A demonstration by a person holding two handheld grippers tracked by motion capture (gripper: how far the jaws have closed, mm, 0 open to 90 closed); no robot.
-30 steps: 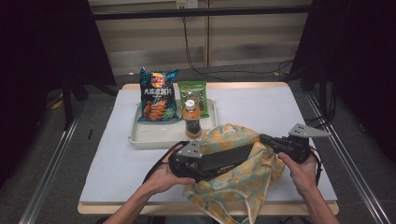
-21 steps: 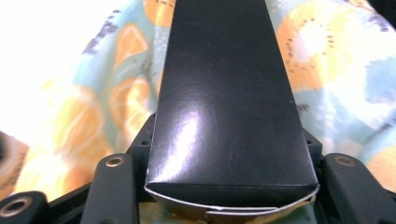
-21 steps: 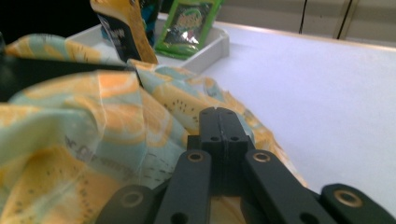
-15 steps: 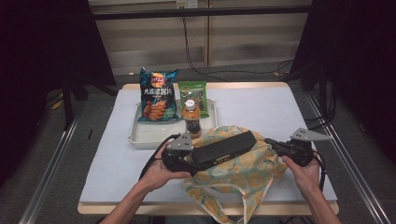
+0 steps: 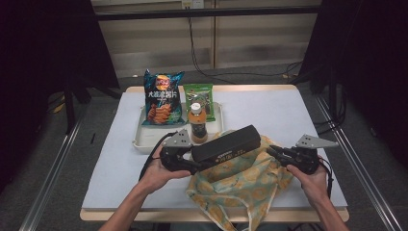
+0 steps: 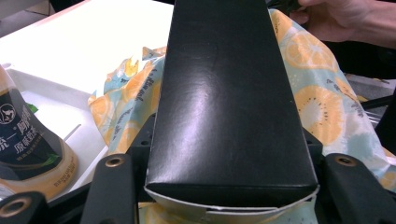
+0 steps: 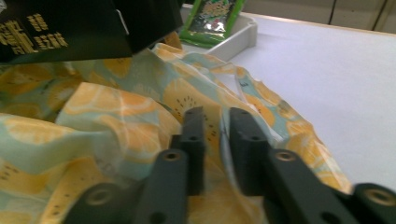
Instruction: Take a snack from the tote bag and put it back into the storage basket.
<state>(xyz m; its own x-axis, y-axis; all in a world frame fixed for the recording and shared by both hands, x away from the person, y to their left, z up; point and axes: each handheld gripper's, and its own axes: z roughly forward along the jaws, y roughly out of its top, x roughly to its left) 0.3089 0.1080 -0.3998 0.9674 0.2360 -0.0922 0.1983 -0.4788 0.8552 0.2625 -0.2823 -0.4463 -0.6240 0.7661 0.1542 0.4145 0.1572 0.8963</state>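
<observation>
Above white table (image 5: pixel 298 115), long matte-black box (image 5: pixel 226 143) over fruit-print bag (image 5: pixel 240 180).

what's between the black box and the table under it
The fruit-print cloth bag lies on the table under the black box, which the left gripper holds above it; this shows in the high view.

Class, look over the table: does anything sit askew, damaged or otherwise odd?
The fruit-print cloth bag lies crumpled, spilling over the table's near edge. The black box's end flap bulges out in the left gripper.
</observation>
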